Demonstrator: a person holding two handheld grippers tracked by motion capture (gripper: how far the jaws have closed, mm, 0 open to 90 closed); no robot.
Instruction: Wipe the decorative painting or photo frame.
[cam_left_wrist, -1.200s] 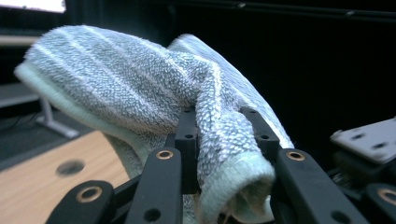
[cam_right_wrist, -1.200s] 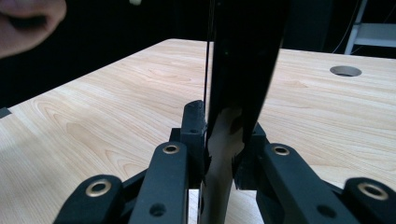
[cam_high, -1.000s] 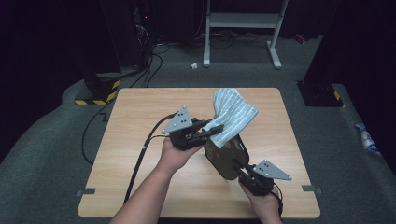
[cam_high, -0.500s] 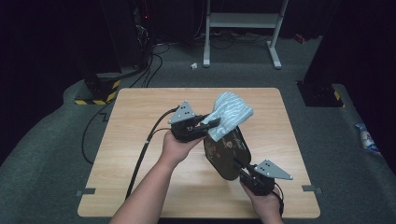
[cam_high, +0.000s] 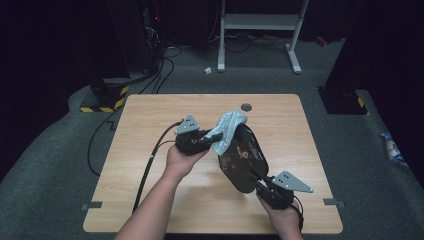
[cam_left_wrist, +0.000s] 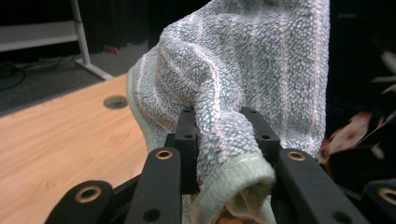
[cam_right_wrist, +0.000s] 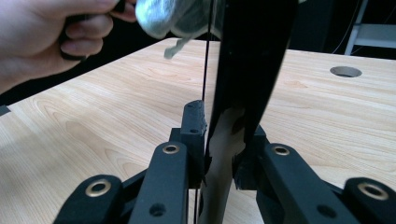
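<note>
A black tray with a flower pattern (cam_high: 242, 159) is held up on edge over the wooden table (cam_high: 150, 125). My right gripper (cam_high: 256, 178) is shut on its near rim; in the right gripper view the black tray (cam_right_wrist: 252, 60) rises between the jaws. My left gripper (cam_high: 210, 138) is shut on a grey-green striped towel (cam_high: 227, 129), which lies against the tray's upper left face. In the left gripper view the towel (cam_left_wrist: 243, 84) bulges between the jaws and hides most of the tray behind it.
A round cable hole (cam_high: 245, 106) sits in the table behind the tray. Black cables (cam_high: 150, 160) trail from the left gripper across the table's left half. A white-legged stand (cam_high: 257, 22) and dark equipment stand on the floor beyond the far edge.
My left gripper has come down and toward the near side with the towel, which now bunches against the tray's upper face instead of hanging spread above it. The right gripper and tray have kept still.
</note>
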